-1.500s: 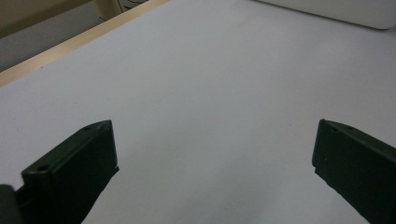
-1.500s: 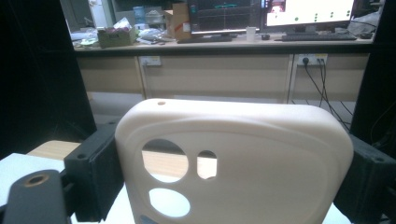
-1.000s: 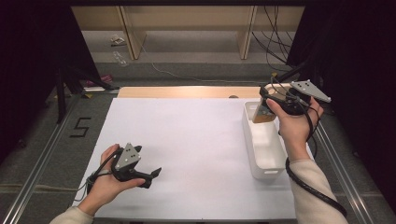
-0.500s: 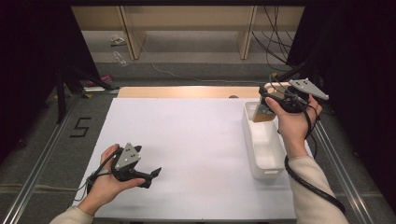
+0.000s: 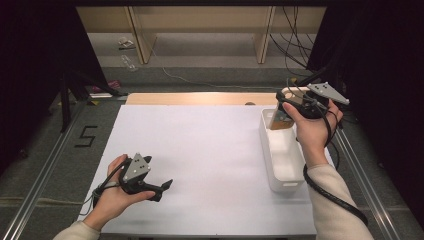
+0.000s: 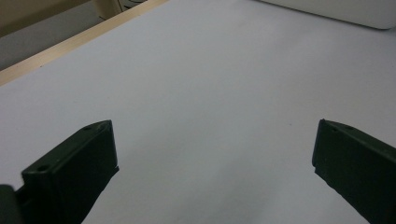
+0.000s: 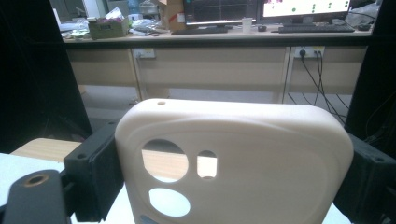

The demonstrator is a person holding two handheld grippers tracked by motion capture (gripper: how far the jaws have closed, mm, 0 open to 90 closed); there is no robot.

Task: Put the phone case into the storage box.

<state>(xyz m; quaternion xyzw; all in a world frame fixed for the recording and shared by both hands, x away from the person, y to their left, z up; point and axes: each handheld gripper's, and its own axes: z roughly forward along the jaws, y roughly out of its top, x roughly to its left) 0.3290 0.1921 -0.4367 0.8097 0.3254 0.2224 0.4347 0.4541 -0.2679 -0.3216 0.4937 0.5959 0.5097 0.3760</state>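
Note:
A cream phone case [image 7: 261, 154] with camera cutouts is clamped between the two black jaws of my right gripper [image 7: 229, 177]. In the high view this right gripper [image 5: 284, 109] hangs over the far end of a white bin [image 5: 274, 155], and the phone case [image 5: 280, 120] hangs down toward the bin. My left gripper [image 5: 161, 191] rests low over the white table [image 5: 210, 150] at the front left, held in a hand. In the left gripper view its jaws stand wide apart, so the left gripper [image 6: 215, 140] is open with nothing between them.
The white bin's side [image 6: 336, 9] shows at the far edge of the left gripper view. A wooden strip [image 5: 200, 98] runs along the table's far edge. Metal rails [image 5: 50, 165] flank the table. Desks with monitors [image 7: 261, 9] stand beyond.

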